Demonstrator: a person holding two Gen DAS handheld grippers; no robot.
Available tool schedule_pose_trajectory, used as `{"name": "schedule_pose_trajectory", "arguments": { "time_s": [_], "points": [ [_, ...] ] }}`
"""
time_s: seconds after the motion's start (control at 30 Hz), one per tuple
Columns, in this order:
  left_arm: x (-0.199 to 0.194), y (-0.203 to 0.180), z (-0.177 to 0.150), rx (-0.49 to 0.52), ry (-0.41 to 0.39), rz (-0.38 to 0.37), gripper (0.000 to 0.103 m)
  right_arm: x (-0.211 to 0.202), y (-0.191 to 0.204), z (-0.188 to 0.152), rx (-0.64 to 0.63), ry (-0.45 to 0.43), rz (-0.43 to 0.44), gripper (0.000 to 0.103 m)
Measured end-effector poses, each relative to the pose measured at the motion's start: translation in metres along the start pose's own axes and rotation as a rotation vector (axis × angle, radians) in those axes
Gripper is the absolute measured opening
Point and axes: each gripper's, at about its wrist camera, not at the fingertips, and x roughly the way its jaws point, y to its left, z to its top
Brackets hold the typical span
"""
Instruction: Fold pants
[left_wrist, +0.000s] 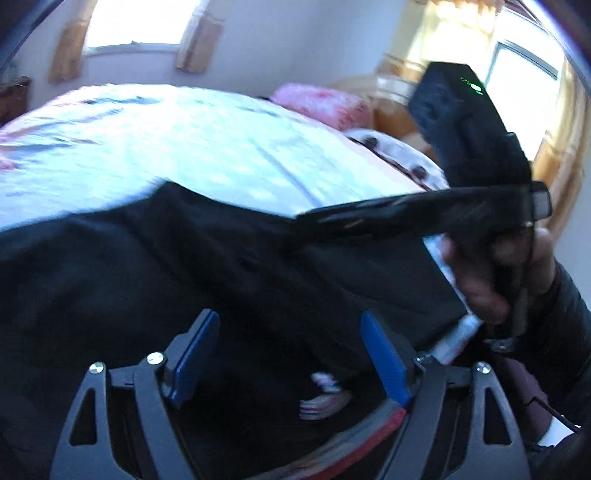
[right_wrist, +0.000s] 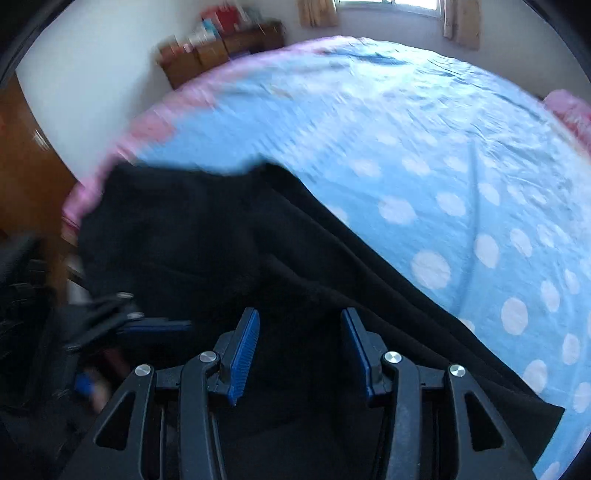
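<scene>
Black pants (left_wrist: 184, 266) lie spread on a blue bedsheet with white dots (left_wrist: 166, 133); they also fill the lower left of the right wrist view (right_wrist: 207, 236). My left gripper (left_wrist: 288, 328) is open just above the dark cloth, its blue pads (left_wrist: 195, 350) apart with nothing between them. My right gripper (right_wrist: 299, 332) is open over the pants, blue pads (right_wrist: 243, 343) apart. The right gripper's body shows in the left wrist view (left_wrist: 476, 147), held by a hand at right. The left gripper shows blurred at the left of the right wrist view (right_wrist: 129, 325).
The bedsheet (right_wrist: 424, 166) stretches far beyond the pants. A pink pillow (left_wrist: 325, 103) lies at the bed's head. A wooden shelf with boxes (right_wrist: 218, 48) stands against the wall. Curtained windows are behind the bed. A striped cloth (left_wrist: 325, 398) shows below the bed edge.
</scene>
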Motion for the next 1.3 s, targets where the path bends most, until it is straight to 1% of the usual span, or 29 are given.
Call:
{"name": "schedule_pose_trajectory", "arguments": {
  "time_s": [0.03, 0.1, 0.17, 0.23, 0.27, 0.33, 0.37, 0.4, 0.47, 0.57, 0.6, 0.63, 0.67, 0.73, 0.8, 0.9, 0.97, 1.03, 1.07, 1.1, 1.17, 1.23, 1.3],
  "points": [
    [-0.003, 0.007, 0.002, 0.001, -0.001, 0.032, 0.082, -0.003, -0.001, 0.008, 0.032, -0.011, 0.054, 0.048],
    [-0.009, 0.024, 0.005, 0.000, -0.002, 0.115, 0.082, 0.001, -0.001, 0.028, 0.084, -0.028, 0.134, 0.048],
    [-0.011, 0.042, 0.006, -0.014, 0.006, 0.186, 0.082, 0.020, 0.002, 0.048, 0.105, -0.029, 0.168, 0.048],
    [-0.016, 0.058, 0.006, -0.023, -0.002, 0.261, 0.082, 0.048, -0.001, 0.067, 0.143, 0.002, 0.190, 0.048],
    [-0.019, 0.065, 0.006, -0.023, -0.012, 0.292, 0.082, 0.061, -0.004, 0.074, 0.157, 0.019, 0.187, 0.048],
    [-0.021, 0.075, 0.007, -0.043, -0.010, 0.302, 0.083, 0.084, -0.010, 0.089, 0.185, 0.041, 0.163, 0.048],
    [-0.019, 0.080, 0.008, -0.048, -0.003, 0.304, 0.086, 0.094, -0.013, 0.092, 0.202, 0.056, 0.176, 0.048],
    [-0.018, 0.083, 0.008, -0.047, 0.002, 0.313, 0.087, 0.108, -0.017, 0.095, 0.222, 0.106, 0.215, 0.048],
    [-0.015, 0.088, 0.007, -0.047, 0.002, 0.341, 0.087, 0.120, -0.022, 0.093, 0.247, 0.161, 0.242, 0.048],
    [-0.013, 0.097, 0.008, -0.078, -0.002, 0.334, 0.088, 0.126, -0.027, 0.095, 0.287, 0.151, 0.363, 0.048],
    [-0.012, 0.096, 0.009, -0.087, 0.011, 0.327, 0.089, 0.128, -0.029, 0.096, 0.310, 0.135, 0.400, 0.048],
    [-0.009, 0.095, 0.009, -0.079, 0.023, 0.326, 0.094, 0.128, -0.032, 0.097, 0.336, 0.116, 0.433, 0.048],
    [-0.005, 0.091, 0.008, -0.051, 0.035, 0.331, 0.100, 0.130, -0.036, 0.098, 0.366, 0.100, 0.460, 0.048],
    [0.003, 0.082, 0.003, 0.011, 0.054, 0.365, 0.103, 0.135, -0.045, 0.101, 0.434, 0.077, 0.486, 0.048],
    [0.005, 0.079, -0.001, 0.036, 0.049, 0.387, 0.103, 0.137, -0.046, 0.102, 0.452, 0.060, 0.487, 0.048],
    [0.003, 0.081, -0.001, 0.033, 0.044, 0.381, 0.103, 0.133, -0.047, 0.101, 0.444, 0.036, 0.452, 0.048],
    [0.000, 0.082, -0.001, 0.033, 0.047, 0.373, 0.103, 0.128, -0.051, 0.100, 0.441, 0.039, 0.430, 0.048],
    [-0.005, 0.086, 0.001, 0.025, 0.048, 0.362, 0.103, 0.110, -0.053, 0.104, 0.397, -0.005, 0.308, 0.048],
    [-0.011, 0.088, 0.001, 0.015, 0.043, 0.361, 0.103, 0.100, -0.054, 0.107, 0.383, -0.034, 0.278, 0.048],
    [-0.020, 0.091, 0.000, 0.010, 0.031, 0.369, 0.103, 0.088, -0.056, 0.106, 0.390, -0.060, 0.276, 0.048],
    [-0.038, 0.098, 0.001, 0.018, -0.002, 0.411, 0.103, 0.064, -0.054, 0.102, 0.388, -0.100, 0.300, 0.048],
    [-0.065, 0.112, 0.000, 0.013, -0.043, 0.470, 0.103, 0.045, -0.046, 0.093, 0.360, -0.117, 0.296, 0.048],
    [-0.095, 0.139, 0.002, -0.018, -0.074, 0.525, 0.103, 0.031, -0.034, 0.078, 0.339, -0.112, 0.300, 0.049]
  ]
}}
